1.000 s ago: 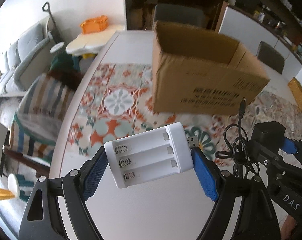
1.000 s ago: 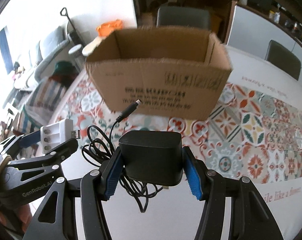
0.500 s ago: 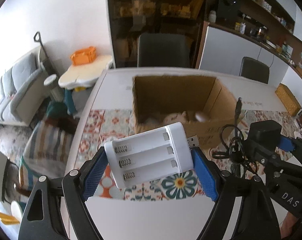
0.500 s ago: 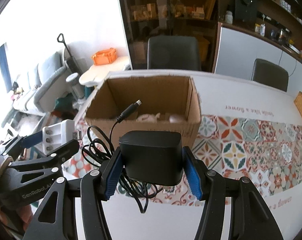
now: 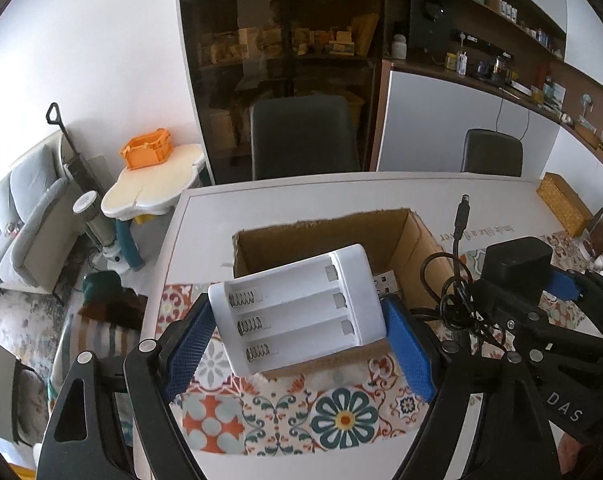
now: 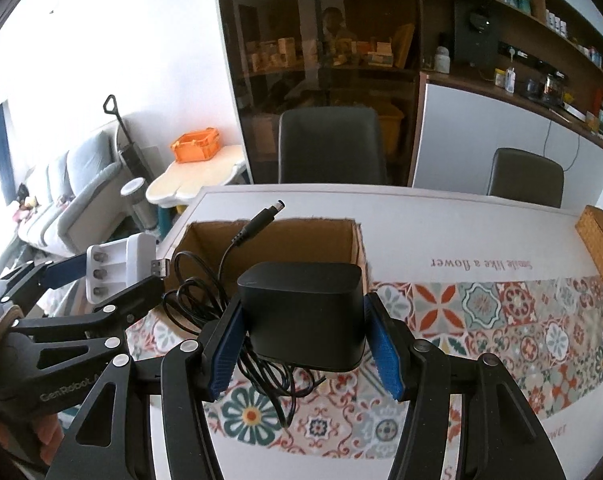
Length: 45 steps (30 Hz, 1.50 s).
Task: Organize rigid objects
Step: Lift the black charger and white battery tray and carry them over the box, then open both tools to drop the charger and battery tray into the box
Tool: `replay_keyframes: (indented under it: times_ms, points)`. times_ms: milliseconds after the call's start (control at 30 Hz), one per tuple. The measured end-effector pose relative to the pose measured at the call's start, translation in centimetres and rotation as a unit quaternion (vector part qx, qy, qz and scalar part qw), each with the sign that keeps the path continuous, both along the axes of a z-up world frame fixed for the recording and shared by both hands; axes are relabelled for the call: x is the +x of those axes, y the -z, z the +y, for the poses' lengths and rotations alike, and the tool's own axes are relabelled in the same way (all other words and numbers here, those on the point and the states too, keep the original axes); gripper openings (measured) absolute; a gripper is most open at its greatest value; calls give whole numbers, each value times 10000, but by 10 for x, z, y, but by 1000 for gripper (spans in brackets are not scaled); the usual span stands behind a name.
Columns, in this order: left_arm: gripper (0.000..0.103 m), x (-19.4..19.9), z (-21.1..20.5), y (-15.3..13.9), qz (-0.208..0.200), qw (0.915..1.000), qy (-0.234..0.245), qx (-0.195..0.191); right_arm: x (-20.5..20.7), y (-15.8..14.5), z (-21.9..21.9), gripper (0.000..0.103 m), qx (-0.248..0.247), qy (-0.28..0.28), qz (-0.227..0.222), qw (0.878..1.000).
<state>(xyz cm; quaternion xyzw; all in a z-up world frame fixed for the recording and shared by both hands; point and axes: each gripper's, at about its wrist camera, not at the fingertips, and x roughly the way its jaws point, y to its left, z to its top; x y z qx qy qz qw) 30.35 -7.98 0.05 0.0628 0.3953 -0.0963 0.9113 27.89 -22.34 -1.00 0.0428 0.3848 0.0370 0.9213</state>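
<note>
My left gripper [image 5: 299,320] is shut on a white battery charger [image 5: 297,312] with three empty slots and a USB plug, held above the near wall of an open cardboard box [image 5: 341,236]. My right gripper [image 6: 303,320] is shut on a black power adapter [image 6: 301,312] with a coiled black cable [image 6: 205,304]; it is held above the table just in front of the cardboard box [image 6: 301,240]. The adapter also shows at the right of the left wrist view [image 5: 517,260], and the charger at the left of the right wrist view [image 6: 117,268].
The box stands on a white table [image 6: 461,216] with a patterned tile runner [image 6: 501,320]. A woven box [image 6: 597,244] sits at the far right. Two dark chairs [image 6: 329,144] stand behind the table. A small side table with an orange crate [image 5: 147,154] is at left.
Both grippers have risen with their loads; the box now looks lower and farther, its open top visible.
</note>
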Motion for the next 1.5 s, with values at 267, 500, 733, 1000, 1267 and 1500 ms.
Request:
replay_keyframes:
  times_ms: [267, 500, 733, 1000, 1267, 1500]
  points:
    - [84, 33, -11, -5, -26, 9999, 34, 162, 36, 0, -6, 57, -20, 118, 70, 9999]
    - [84, 60, -19, 0, 136, 9996, 124, 223, 56, 2, -11, 57, -22, 160, 139, 9998]
    - [94, 74, -26, 9, 187, 9987, 102, 469, 69, 5, -13, 57, -70, 204, 229, 9995]
    - [101, 72, -13, 10, 142, 9983, -203, 532, 74, 9, -12, 57, -15, 166, 323, 9993]
    - [102, 71, 21, 9, 145, 9958, -685, 592, 83, 14, 7, 57, 27, -96, 434, 9990]
    - [102, 69, 42, 10, 192, 9947, -894, 461, 94, 19, 22, 71, -7, -217, 541, 9983]
